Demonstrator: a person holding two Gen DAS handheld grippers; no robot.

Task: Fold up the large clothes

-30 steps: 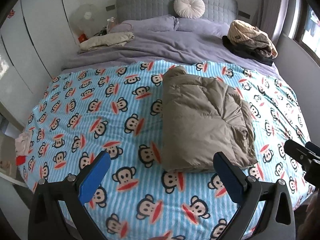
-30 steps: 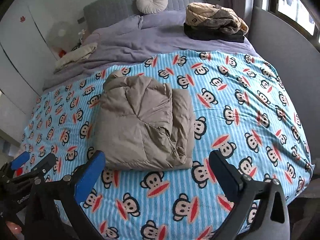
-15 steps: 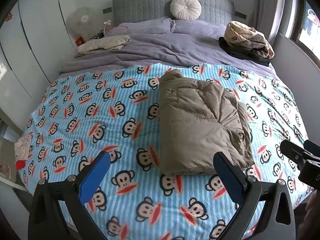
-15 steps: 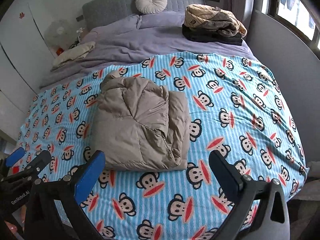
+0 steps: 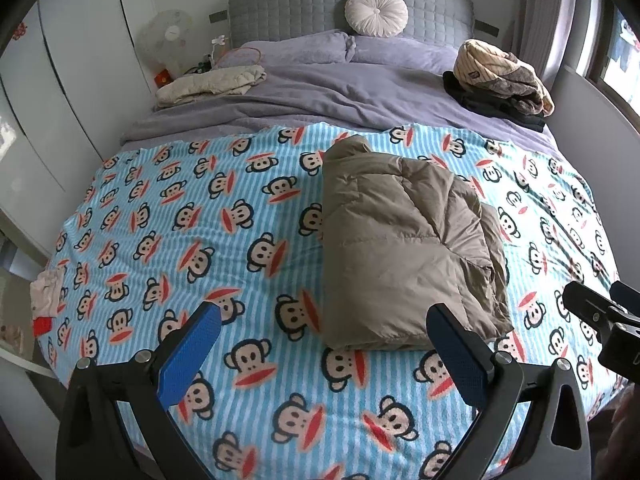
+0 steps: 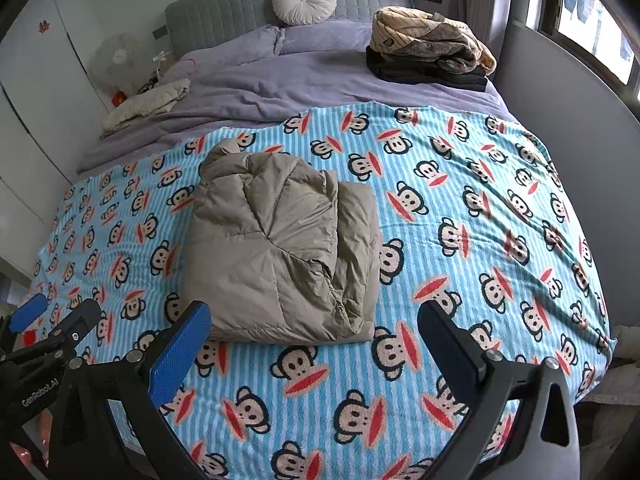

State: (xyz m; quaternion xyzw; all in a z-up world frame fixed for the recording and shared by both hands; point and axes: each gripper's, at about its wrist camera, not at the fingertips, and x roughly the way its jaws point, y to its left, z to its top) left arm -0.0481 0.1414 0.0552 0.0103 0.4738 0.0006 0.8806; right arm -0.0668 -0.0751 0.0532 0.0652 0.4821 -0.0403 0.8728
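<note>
A khaki padded jacket (image 5: 404, 248) (image 6: 280, 252) lies folded into a neat rectangle on the blue monkey-print blanket (image 5: 192, 216) (image 6: 480, 216). My left gripper (image 5: 324, 352) hovers above the blanket's near edge, open and empty, with the jacket's front edge just beyond its right finger. My right gripper (image 6: 316, 348) is open and empty too, held back from the jacket's near edge. The right gripper's black tip (image 5: 600, 320) shows at the right edge of the left wrist view. At the lower left of the right wrist view sits the left gripper's tip (image 6: 48, 320).
Folded clothes (image 5: 504, 76) (image 6: 428, 52) are stacked at the far right on the purple duvet (image 5: 320, 88). A cream garment (image 5: 208, 84) lies far left. A round cushion (image 5: 376, 12) leans on the grey headboard. A fan (image 5: 168, 40) and white wardrobes stand left; a grey wall panel (image 6: 560, 100) runs right.
Both grippers have drawn back and risen from the bed, so the jacket sits farther off and more of the room shows. The jacket has not moved.
</note>
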